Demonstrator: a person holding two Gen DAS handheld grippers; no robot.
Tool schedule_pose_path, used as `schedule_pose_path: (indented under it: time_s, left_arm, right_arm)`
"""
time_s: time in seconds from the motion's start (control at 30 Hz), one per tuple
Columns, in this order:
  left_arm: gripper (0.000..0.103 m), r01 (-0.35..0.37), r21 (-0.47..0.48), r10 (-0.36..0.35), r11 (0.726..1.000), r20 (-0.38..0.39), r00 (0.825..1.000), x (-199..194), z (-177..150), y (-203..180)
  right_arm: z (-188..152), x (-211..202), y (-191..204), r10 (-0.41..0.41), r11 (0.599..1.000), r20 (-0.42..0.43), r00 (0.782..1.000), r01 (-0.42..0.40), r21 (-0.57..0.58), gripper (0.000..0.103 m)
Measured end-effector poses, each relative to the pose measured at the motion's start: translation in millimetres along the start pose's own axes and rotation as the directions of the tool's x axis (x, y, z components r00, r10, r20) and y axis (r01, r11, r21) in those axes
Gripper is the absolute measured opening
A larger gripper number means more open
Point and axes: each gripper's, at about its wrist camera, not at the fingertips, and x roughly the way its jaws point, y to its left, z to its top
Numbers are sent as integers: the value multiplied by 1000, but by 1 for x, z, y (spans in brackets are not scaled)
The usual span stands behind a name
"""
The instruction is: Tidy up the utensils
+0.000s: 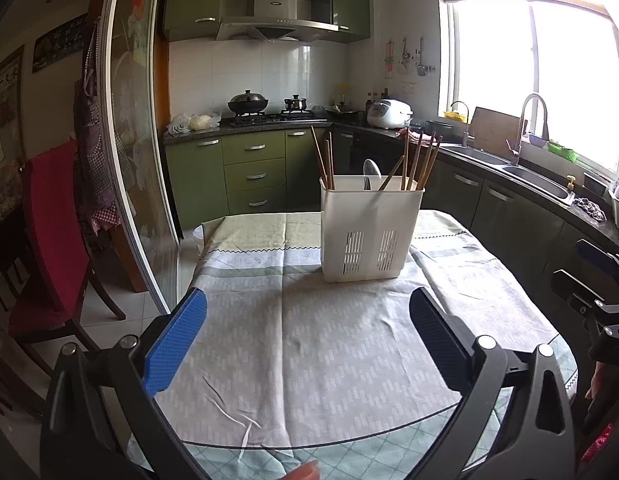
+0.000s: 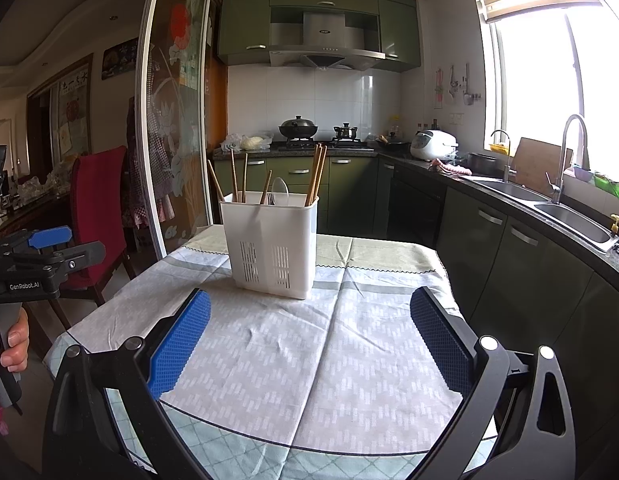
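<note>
The tall white plastic utensil holder stands straight ahead of both wide-open, empty grippers, chopsticks pointing up.

Left gripper: two black angular finger arms, each faced with a blue pad of fine dimpled texture. Silver round screw heads sit at the pivot joints, and triangular cut-outs pierce the outer arms. Right gripper: the same black frame, blue textured pads and silver screw heads. Seen from the right wrist camera, the left unit's black body bears white lettering "GenRobot.AI" and a blue block on top. A hand grips its grey handle.
</note>
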Motion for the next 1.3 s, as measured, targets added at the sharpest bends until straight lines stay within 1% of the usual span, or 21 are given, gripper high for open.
schedule_pose_path:
  time_s: [0.6, 1.03, 1.2, 1.3]
  left_arm:
    - [97, -8, 3, 8, 1000, 10, 1000, -4, 6, 5]
    - [97, 0, -5, 0, 1000, 0, 1000, -2, 6, 7]
    - [97, 0, 10, 0, 1000, -10, 1000, 1, 4, 5]
    - [97, -2, 4, 2, 1000, 2, 1000, 0, 3, 6]
  right_arm:
    - [-1, 1, 1, 6, 1000, -1, 1000, -6, -1, 98]
    - [-1, 1, 2, 9, 1000, -3, 1000, -9, -3, 98]
    - [-2, 1, 2, 9, 1000, -4, 1000, -9, -2, 98]
    - [-2, 2, 2, 9, 1000, -5, 1000, -9, -4, 98]
